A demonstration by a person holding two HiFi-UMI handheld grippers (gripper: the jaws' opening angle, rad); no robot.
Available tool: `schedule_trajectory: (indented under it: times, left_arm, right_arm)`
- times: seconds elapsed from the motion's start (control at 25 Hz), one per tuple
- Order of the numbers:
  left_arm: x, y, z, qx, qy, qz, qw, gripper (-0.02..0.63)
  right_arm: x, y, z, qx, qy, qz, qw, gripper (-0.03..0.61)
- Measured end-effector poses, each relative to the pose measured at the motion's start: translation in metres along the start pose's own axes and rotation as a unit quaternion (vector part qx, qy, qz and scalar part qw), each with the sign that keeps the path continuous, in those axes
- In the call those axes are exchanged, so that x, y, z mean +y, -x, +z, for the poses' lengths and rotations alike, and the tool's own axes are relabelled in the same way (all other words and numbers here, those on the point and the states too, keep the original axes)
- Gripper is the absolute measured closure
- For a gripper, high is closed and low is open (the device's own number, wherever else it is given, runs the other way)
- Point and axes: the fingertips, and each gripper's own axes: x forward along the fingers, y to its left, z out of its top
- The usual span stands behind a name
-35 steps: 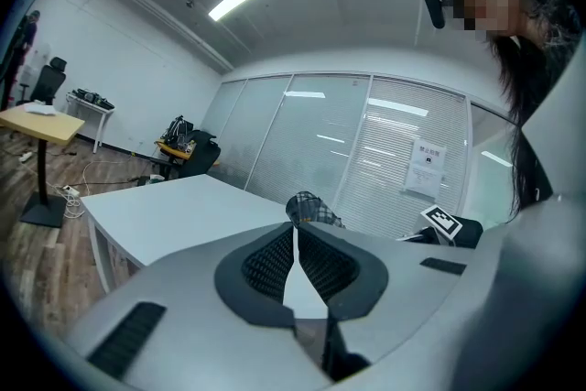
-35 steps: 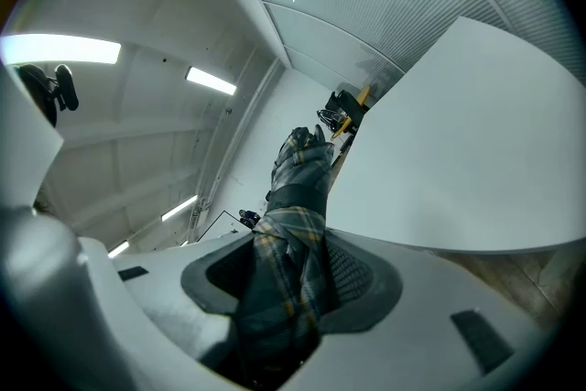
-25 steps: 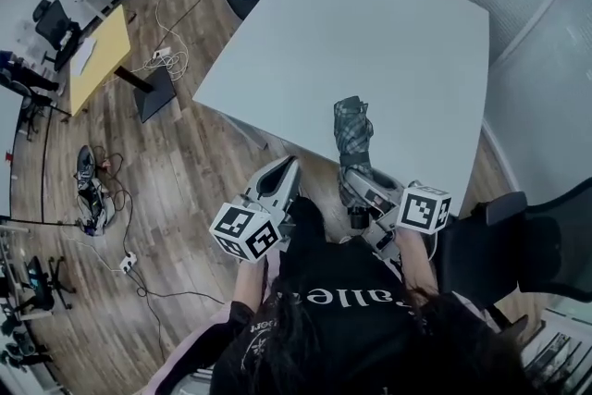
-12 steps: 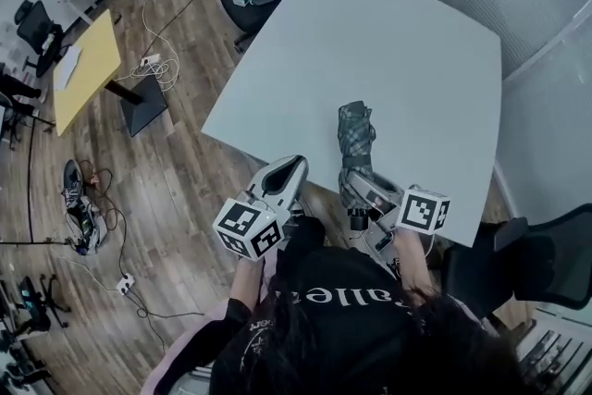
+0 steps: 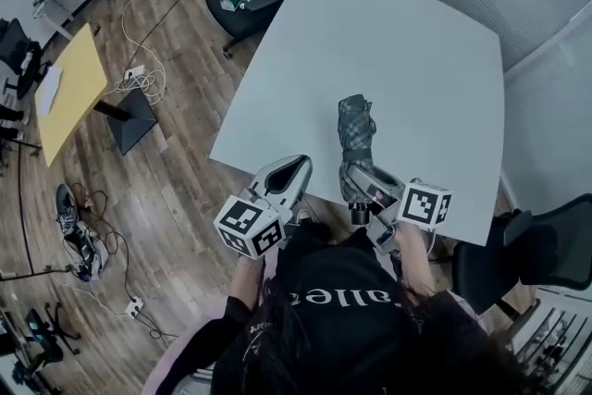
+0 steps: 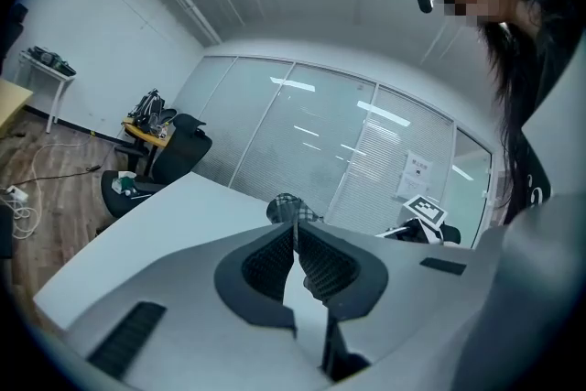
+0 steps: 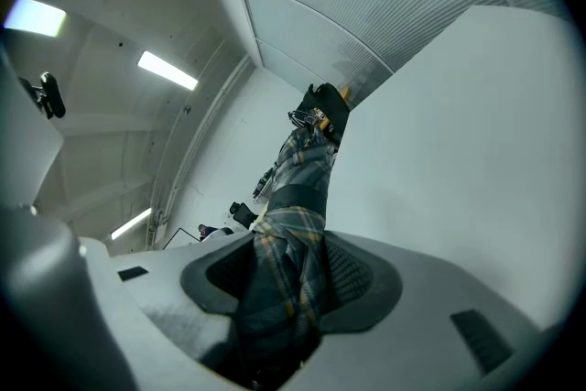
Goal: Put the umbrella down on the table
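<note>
The big white surface point(image 5: 398, 60) sits right under my folded grey plaid umbrella point(image 5: 354, 136). The right gripper point(image 5: 359, 188) has its jaws clamped on it, and the left gripper point(image 5: 289, 173) is pinched together, empty. I'd lower the umbrella flat, well in from the near edge, then let go. I can't tell if its tip is touching down.

A black top point(image 5: 333, 305) with pale lettering is worn, long dark hair point(image 5: 453, 338) spilled across it. A pinkish sleeve point(image 5: 185, 358) is seen left of the top. Ahead of the top, the left gripper point(image 5: 298, 164) and right gripper point(image 5: 359, 190) are cased in pale grey. Each is capped by a black-and-white marker cube point(image 5: 247, 228) and lined with black ribbed pads point(image 6: 265, 263).
</note>
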Motion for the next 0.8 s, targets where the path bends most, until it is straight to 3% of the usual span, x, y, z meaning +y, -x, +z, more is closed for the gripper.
schedule_trajectory:
  times: [0.36, 0.6, 0.8]
  left_arm:
    - [0.029, -0.008, 0.007, 0.003, 0.003, -0.005, 1.0, 0.588]
    - [0.062, -0.071, 0.041, 0.009, 0.012, 0.006, 0.9999, 0.588]
    - [0.041, -0.028, 0.023, -0.003, 0.001, 0.003, 1.0, 0.588]
  right_arm:
    - [-0.021, -0.017, 0.038, 0.008, 0.023, -0.054, 0.998, 0.377]
    - [-0.068, -0.06, 0.153, 0.039, 0.067, -0.081, 0.994, 0.377]
    - [-0.073, -0.062, 0.153, 0.048, 0.128, -0.099, 0.986, 0.377]
